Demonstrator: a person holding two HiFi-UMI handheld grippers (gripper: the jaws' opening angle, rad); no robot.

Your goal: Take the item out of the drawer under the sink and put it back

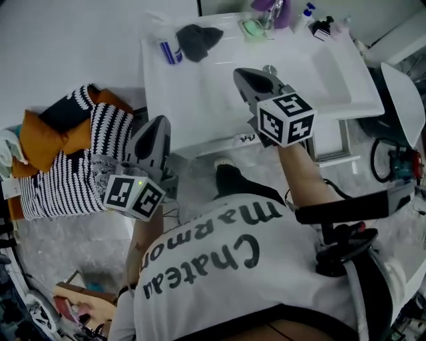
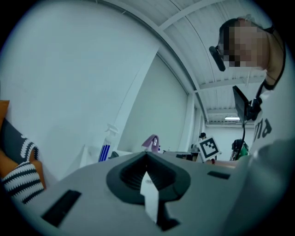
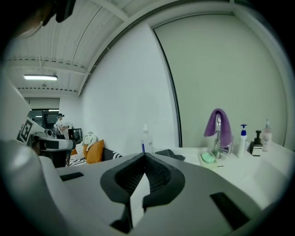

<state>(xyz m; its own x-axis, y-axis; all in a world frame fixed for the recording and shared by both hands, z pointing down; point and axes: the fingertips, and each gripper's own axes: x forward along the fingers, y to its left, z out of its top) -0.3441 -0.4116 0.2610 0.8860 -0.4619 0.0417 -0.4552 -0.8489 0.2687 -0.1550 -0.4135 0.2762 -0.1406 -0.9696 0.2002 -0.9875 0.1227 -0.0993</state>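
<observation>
So, the item itself doesn't show in any view. All I get of the drawer (image 1: 212, 144) is a white front just under the counter's (image 1: 200, 93) near edge, and I can't tell whether it's pulled out. The right gripper (image 1: 241, 76) hangs over the middle of the counter close to that near edge, above the drawer front, with its jaws pressed together and nothing between them. The left gripper (image 1: 158, 126) sits lower, off the counter's near left corner. Its jaws are also together with nothing pinched, and it's right next to a pile of striped cushions (image 1: 73, 173) with an orange cushion (image 1: 40, 136) tucked in. Room-wise, the near half of the counter is bare white, and the sink basin (image 1: 333, 73) takes up the right side. The stuff is lined up along the far edge: a blue-striped bottle (image 1: 171, 52) and a dark cloth (image 1: 198, 40) toward the far left corner. Then there's a soap dish (image 1: 253, 29) with a green bar in it, the faucet (image 1: 274, 12) with a purple cloth (image 3: 221, 126) draped over it, and a white pump bottle (image 1: 306, 14) beside a dark bottle (image 1: 323, 28) behind the basin. On the left the cushions crowd the gap beside the cabinet. Below the drawer front there's grey floor (image 1: 66, 246) between the cabinet and the person's shirt (image 1: 233, 280).
</observation>
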